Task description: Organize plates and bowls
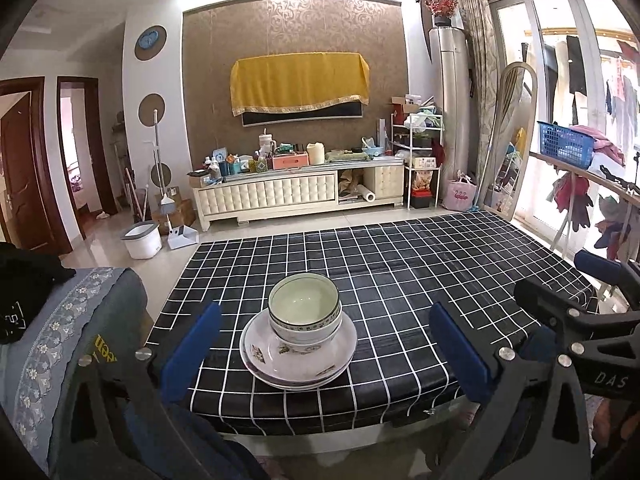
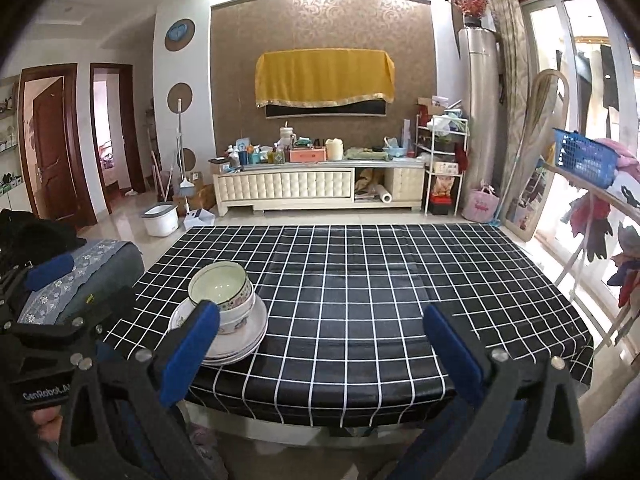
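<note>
The bowls sit nested one inside another, the top one pale green inside with a dark patterned band round its rim, and they rest on a small stack of plates with flower prints on the white rims. The whole pile stands near the front edge of the table, toward its left side, on a black cloth with a white grid.

In the left wrist view the pile lies straight ahead between the blue pads of the left gripper — its fingers are spread wide, well apart from the plates on either side and pinching nothing. The right gripper is likewise spread wide and empty; in its own view its left blue pad overlaps the near edge of the plates, though whether it touches them cannot be told. Ahead of it lies only bare checked cloth. Each gripper shows at the edge of the other's view, side by side at the table's front.

To the left of the table is a grey seat with a lace-trimmed cover. Beyond the table stand a white bucket on the floor, a long cream cabinet crowded with bottles and boxes, and above it a screen draped with a yellow cloth. At the right a blue basket sits on a rack by the window.
</note>
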### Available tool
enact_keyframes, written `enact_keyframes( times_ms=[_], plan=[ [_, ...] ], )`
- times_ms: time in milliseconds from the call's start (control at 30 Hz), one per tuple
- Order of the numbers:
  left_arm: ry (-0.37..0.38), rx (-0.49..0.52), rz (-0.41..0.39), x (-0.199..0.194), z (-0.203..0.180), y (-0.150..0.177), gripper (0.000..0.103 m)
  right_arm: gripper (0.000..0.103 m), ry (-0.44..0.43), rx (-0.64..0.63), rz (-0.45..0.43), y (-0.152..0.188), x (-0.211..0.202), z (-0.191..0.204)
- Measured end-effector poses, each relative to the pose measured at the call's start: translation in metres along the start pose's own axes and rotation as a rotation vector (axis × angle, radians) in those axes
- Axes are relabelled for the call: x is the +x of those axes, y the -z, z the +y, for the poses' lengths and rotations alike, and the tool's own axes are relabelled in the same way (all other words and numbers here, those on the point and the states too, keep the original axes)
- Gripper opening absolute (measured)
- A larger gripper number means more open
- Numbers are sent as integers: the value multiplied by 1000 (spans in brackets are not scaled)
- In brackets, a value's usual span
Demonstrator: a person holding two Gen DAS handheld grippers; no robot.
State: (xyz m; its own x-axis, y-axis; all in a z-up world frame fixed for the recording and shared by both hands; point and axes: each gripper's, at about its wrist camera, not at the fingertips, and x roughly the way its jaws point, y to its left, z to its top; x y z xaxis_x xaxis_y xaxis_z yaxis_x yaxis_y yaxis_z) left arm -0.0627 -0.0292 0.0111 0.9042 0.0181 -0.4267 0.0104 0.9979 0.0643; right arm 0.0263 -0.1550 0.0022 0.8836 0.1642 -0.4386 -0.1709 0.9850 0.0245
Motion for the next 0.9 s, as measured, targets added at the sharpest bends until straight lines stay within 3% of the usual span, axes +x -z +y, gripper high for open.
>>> enact_keyframes(
  times_ms=[900],
  plan=[
    [8, -26, 11, -5, 0, 4, 103, 103, -23, 14, -1, 8, -11, -7]
  ],
)
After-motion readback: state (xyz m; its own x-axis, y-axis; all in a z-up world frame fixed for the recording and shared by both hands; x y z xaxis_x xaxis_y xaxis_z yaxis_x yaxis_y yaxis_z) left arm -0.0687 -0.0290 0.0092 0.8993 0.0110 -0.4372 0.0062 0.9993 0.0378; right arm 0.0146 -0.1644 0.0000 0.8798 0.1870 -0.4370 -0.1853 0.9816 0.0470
